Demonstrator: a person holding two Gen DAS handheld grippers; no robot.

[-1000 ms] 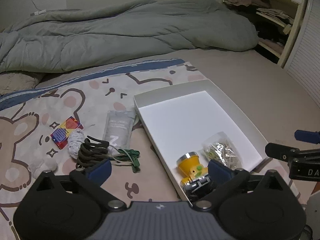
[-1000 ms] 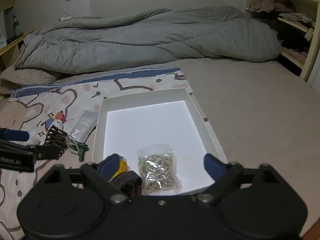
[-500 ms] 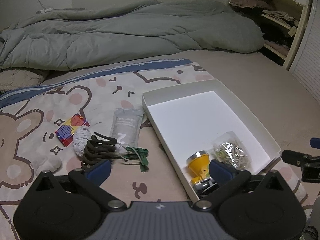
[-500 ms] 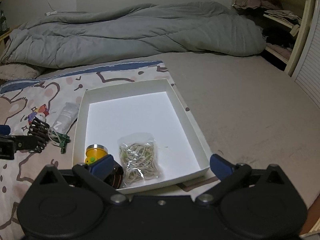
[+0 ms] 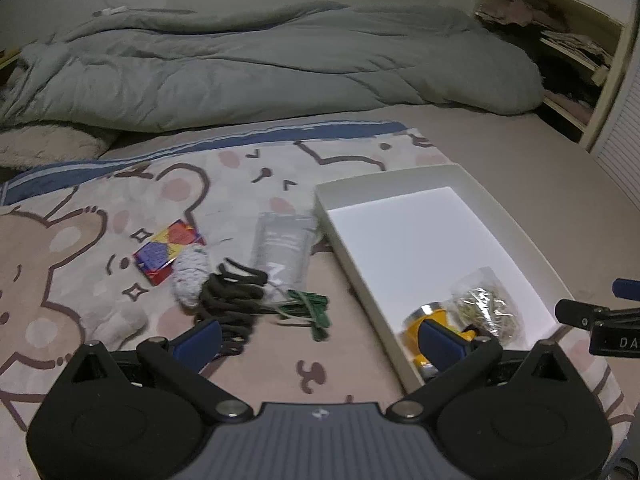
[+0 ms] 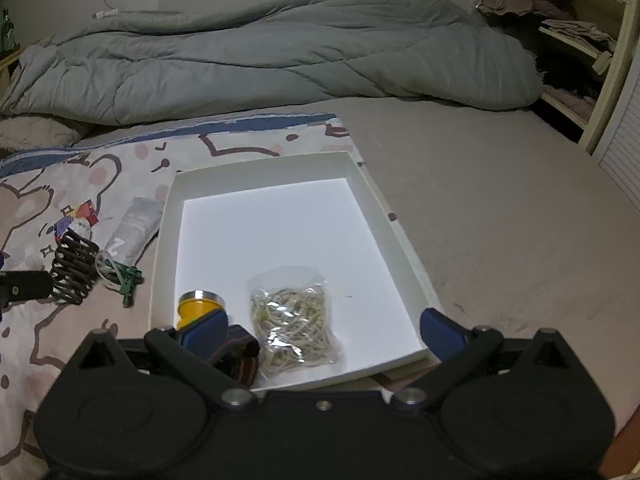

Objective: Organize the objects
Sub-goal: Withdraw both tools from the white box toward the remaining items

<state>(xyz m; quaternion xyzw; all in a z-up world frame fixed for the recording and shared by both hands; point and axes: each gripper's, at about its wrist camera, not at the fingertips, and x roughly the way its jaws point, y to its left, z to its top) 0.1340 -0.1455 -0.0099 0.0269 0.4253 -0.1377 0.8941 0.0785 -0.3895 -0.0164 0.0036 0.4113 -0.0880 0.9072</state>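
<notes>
Both the left gripper (image 5: 316,338) and right gripper (image 6: 322,330) hang spread and empty. The dark coiled hair ties (image 5: 234,296) lie tangled with green twist ties (image 5: 308,308) beside the white cardboard tray (image 5: 352,236); grabbing one may drag the other.

Both views were taken low over the bed, faced toward the duvet (image 5: 280,68) at its far end. The left view was set over the mat (image 5: 100,240), the right over the tray (image 6: 404,240). The tray and the mat's clutter were shared.
</notes>
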